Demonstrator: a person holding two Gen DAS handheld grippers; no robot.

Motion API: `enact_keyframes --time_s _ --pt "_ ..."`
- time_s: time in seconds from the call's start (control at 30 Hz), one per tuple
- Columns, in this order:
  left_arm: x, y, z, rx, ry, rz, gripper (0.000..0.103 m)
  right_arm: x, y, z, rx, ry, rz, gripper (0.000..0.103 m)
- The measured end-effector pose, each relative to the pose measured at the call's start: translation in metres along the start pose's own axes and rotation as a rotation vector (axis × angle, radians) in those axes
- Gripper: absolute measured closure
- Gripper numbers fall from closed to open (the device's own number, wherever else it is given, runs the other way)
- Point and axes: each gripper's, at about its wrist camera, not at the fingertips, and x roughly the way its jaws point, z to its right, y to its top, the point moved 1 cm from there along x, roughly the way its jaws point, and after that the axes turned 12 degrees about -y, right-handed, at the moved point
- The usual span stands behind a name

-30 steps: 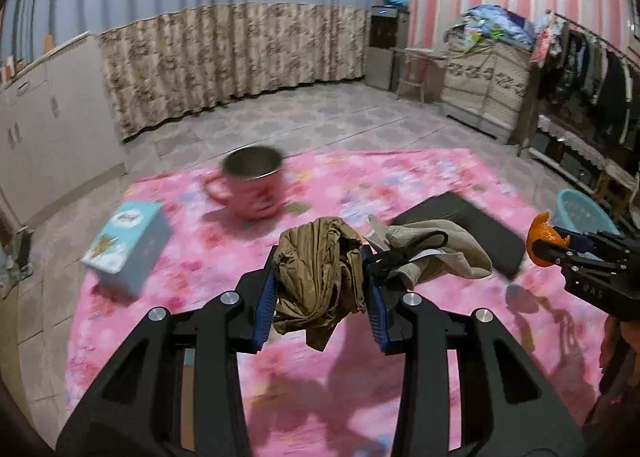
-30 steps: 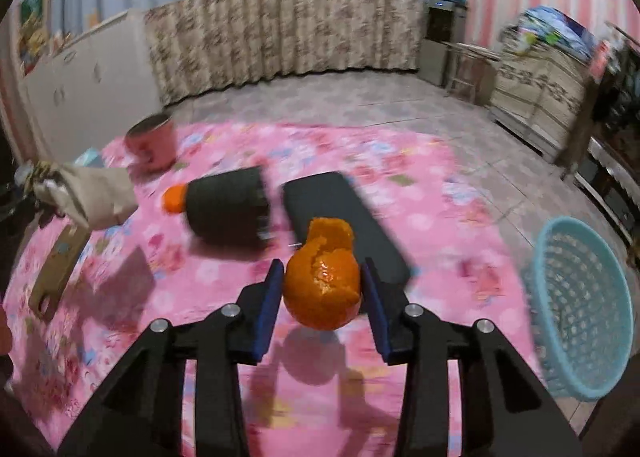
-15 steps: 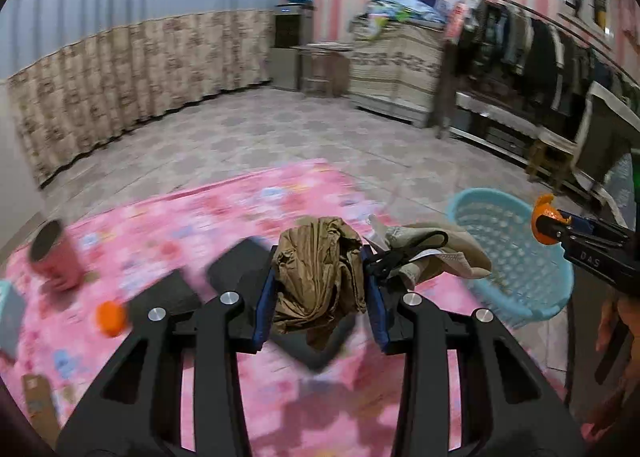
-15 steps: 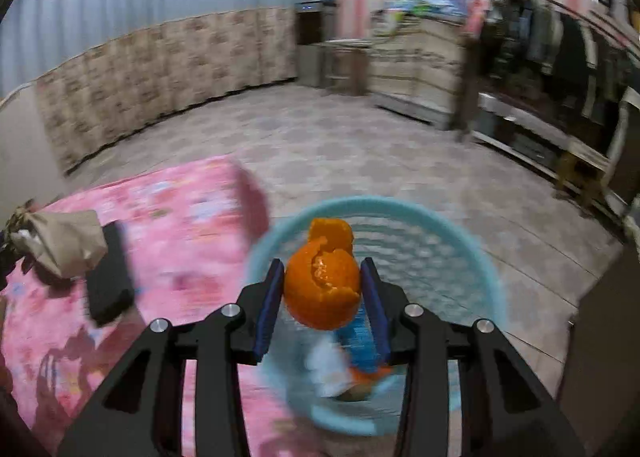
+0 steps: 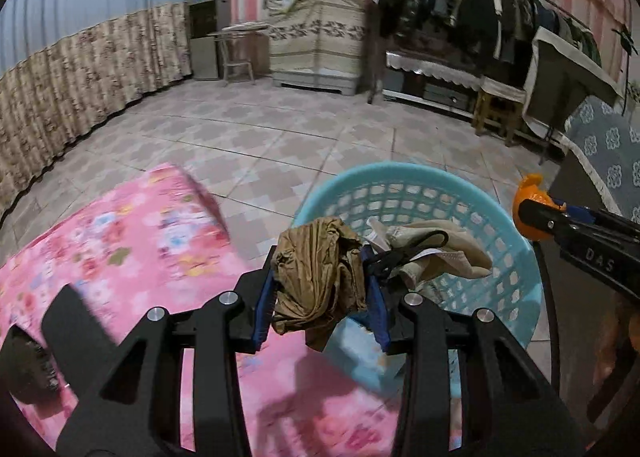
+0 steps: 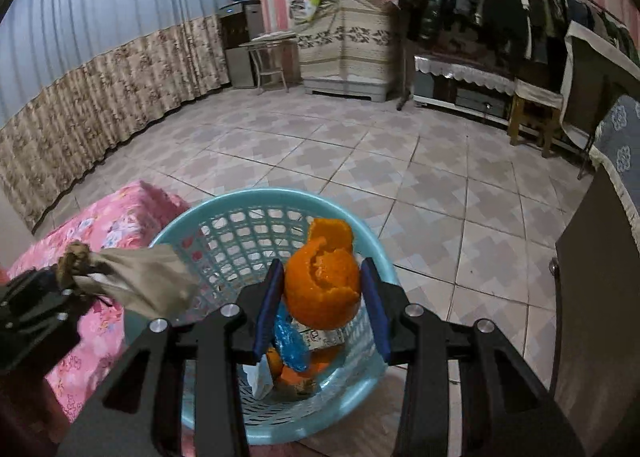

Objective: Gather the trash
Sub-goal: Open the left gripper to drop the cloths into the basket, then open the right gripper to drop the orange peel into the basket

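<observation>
From your left wrist view, your left gripper (image 5: 320,289) has its jaws partly closed and clamped on a crumpled brown wrapper (image 5: 320,277), which bulges up above the blue pads and hangs a little below them. A pale, crushed paper scrap (image 5: 436,249) with a black cord sticks out on the right side of the jaws, over the mouth of the light blue basket (image 5: 404,175). The basket stands on the tiled floor (image 5: 280,137) just beside the corner of the pink floral tabletop (image 5: 120,241). At the right edge of this view your right gripper (image 5: 532,213) comes in from the side, with orange peel (image 5: 530,187) showing at its tip above the basket's far rim.

From your right wrist view, your right gripper (image 6: 322,293) is partly closed and pinching a piece of orange peel (image 6: 322,285) between its blue pads, directly over the basket (image 6: 256,197). Inside the basket you can see trash lying at the bottom: a blue wrapper (image 6: 290,341), more orange peel (image 6: 304,371), a small printed carton (image 6: 320,335) and a pale scrap. At the left, your left gripper (image 6: 76,277) reaches in with the pale paper scrap (image 6: 148,283) pointing over the basket's near rim, the pink tabletop (image 6: 108,225) beneath it.
</observation>
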Motion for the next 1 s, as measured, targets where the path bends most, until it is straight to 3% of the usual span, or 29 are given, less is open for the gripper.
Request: enact_keyframes --time_s 0.17,0.37,0.5,0.6,0.77,1.0 --pt "0.020 0.006 0.004 0.008 -0.039 -0.047 0.060 0.004 -0.001 0.005 0.021 0.001 -0.001 0.063" --pt "0.029 0.009 -0.001 -0.044 -0.077 -0.078 0.034 0.007 -0.004 0.000 0.012 0.010 -0.012 0.063" --pt "0.017 0.006 -0.010 -0.053 -0.047 -0.058 0.026 0.009 -0.006 0.001 0.010 0.005 -0.023 0.063" --pt "0.001 0.002 -0.017 -0.048 0.025 -0.018 0.016 0.012 -0.007 -0.003 0.001 0.004 -0.031 0.063" --pt "-0.029 -0.003 -0.031 -0.041 0.147 0.028 0.008 0.016 -0.010 -0.025 -0.042 0.013 -0.040 0.062" --pt "-0.063 -0.010 -0.052 -0.085 0.210 0.065 0.005 0.018 -0.012 -0.050 -0.061 0.023 -0.049 0.060"
